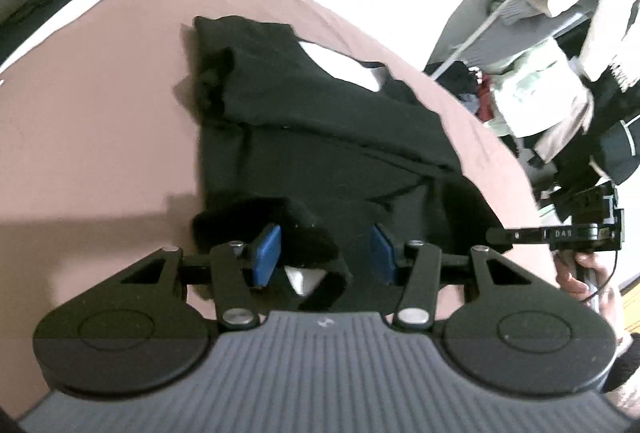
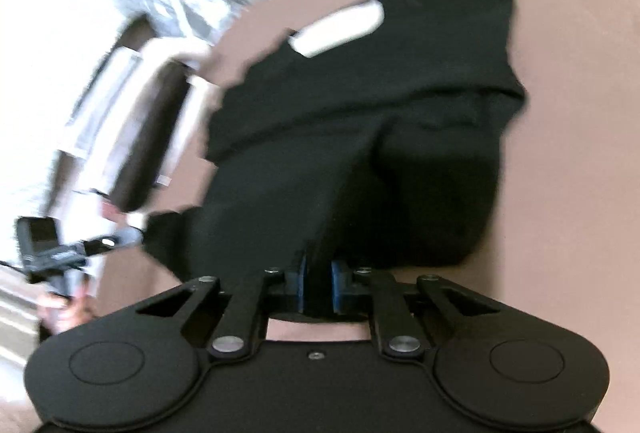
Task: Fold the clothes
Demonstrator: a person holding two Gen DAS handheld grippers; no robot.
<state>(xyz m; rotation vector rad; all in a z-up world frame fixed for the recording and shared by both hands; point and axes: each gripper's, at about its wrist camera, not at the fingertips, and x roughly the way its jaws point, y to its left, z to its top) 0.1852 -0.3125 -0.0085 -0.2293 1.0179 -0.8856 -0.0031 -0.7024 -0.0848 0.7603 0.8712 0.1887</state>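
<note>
Left wrist view looks down at a slant over a black garment (image 1: 320,137) spread on a pinkish-brown surface (image 1: 100,137), probably a bed or covered table. The left gripper (image 1: 325,253) sits low over the near hem with its two blue pads (image 1: 267,253) partly open. A rolled or bunched end of the black cloth lies against and over the left pad, and more cloth fills the gap, but the right pad stands clear of it, so the pads do not pinch anything here. A white patch (image 1: 344,67) shows near the far end of the garment. At the right edge the other tool's black body pokes in, with a bare hand (image 1: 580,273) wrapped round its handle. Beyond the surface, a heap of pale and dark clothing (image 1: 560,53) hangs or piles at the upper right.

The right wrist view is smeared by motion. The right gripper (image 2: 318,285) also tilts down toward the near edge of the same black garment (image 2: 360,113), its blue pads drawn close together with a ridge of black fabric clamped between them; the cloth rises from the pads in a taut fold. At the lower left the left tool and the hand (image 2: 66,309) holding it show, blurred, beside the surface's edge.
</note>
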